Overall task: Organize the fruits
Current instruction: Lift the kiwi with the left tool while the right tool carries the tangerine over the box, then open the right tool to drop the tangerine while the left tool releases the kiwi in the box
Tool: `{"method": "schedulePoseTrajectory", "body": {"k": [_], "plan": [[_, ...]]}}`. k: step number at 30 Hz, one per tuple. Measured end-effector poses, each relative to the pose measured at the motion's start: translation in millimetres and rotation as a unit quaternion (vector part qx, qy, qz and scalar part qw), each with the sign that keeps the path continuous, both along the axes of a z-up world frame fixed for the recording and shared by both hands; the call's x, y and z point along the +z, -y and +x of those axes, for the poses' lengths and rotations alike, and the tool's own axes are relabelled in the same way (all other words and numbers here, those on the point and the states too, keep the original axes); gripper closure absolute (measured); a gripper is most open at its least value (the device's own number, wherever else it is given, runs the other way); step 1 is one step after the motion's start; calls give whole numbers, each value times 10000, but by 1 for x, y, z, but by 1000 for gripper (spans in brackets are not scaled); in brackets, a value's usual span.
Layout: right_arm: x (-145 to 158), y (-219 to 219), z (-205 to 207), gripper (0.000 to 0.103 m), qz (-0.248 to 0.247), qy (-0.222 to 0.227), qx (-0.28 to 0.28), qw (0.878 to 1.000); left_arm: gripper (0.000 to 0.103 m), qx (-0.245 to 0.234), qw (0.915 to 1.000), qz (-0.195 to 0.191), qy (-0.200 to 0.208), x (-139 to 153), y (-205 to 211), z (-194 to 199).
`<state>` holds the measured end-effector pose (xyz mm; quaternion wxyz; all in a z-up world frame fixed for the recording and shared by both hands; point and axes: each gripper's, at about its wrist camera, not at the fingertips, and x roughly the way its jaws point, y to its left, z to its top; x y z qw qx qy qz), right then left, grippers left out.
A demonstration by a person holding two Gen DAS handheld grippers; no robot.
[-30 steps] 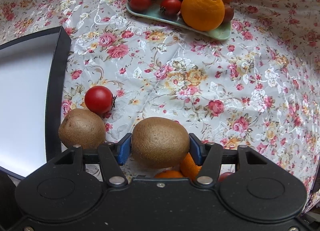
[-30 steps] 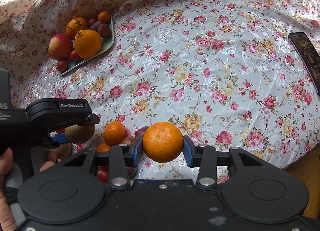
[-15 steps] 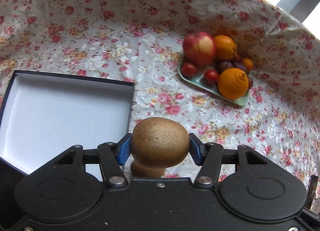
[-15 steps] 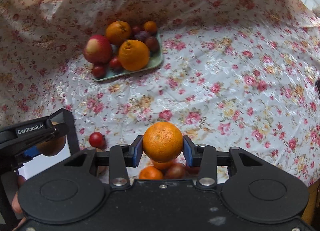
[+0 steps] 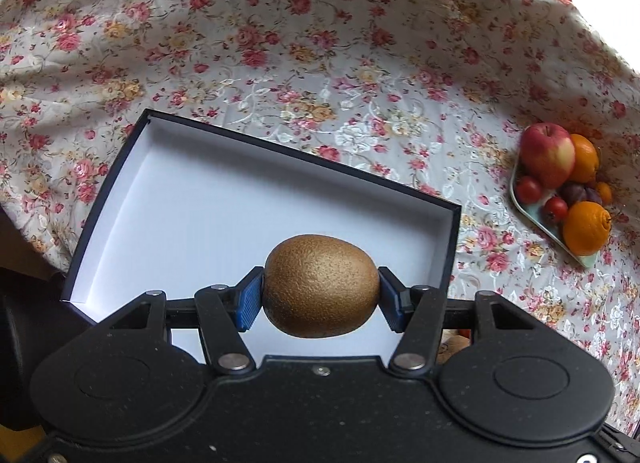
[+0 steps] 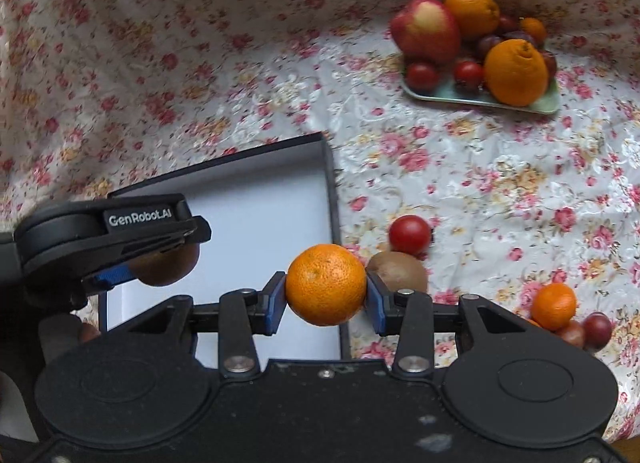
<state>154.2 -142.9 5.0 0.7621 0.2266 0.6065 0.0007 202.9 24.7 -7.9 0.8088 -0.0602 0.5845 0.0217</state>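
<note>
So the left gripper [image 5: 321, 299] has its blue ribbed pads clamped on either side of a fuzzy brown egg-shaped kiwi [image 5: 322, 286], holding it in the air over the open black cardboard box with the white inside [image 5: 208, 199], toward the box's near right part. The right gripper [image 6: 326, 297] is doing the same thing with a small round orange mandarin [image 6: 325, 290], pinched tight between its pads, and that one sits roughly over the box's right wall rather than clearly inside it. From the right wrist view you can see the left gripper from the side, over the box, kiwi tucked under its black housing. Just past the mandarin, on the shiny floral tablecloth [image 6: 500, 183], a second brown kiwi [image 6: 398, 271] lies right beside a small red tomato [image 6: 410, 234], looks like they're touching. Off to the right there's a little pile: another small mandarin [image 6: 554, 306] with a couple of dark reddish plums [image 6: 597, 330] against it. Farther back sits a pale green rectangular plate [image 6: 448, 95] loaded with a red-yellow apple [image 6: 425, 30], a big bumpy orange [image 6: 516, 73], another orange behind, small tomatoes and dark plums. A bit of the person's hand shows at the lower left edge.
</note>
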Motion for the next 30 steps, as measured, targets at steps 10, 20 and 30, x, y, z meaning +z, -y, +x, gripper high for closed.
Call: {"method": "schedulePoseTrajectory", "body": {"k": [10,20,30], "plan": [[-12,-52,12,60,92,-161,393,9991,41,207,9988,375,-230,-18,-50,2],[-23,-89,26,59,128,-371,690,9968,41,360,9969,487,-496,-35,-89,3],[-28,-123,35,58,-244,-365,1262,9910,41,518,9955,458,-641,-45,-115,2]]}}
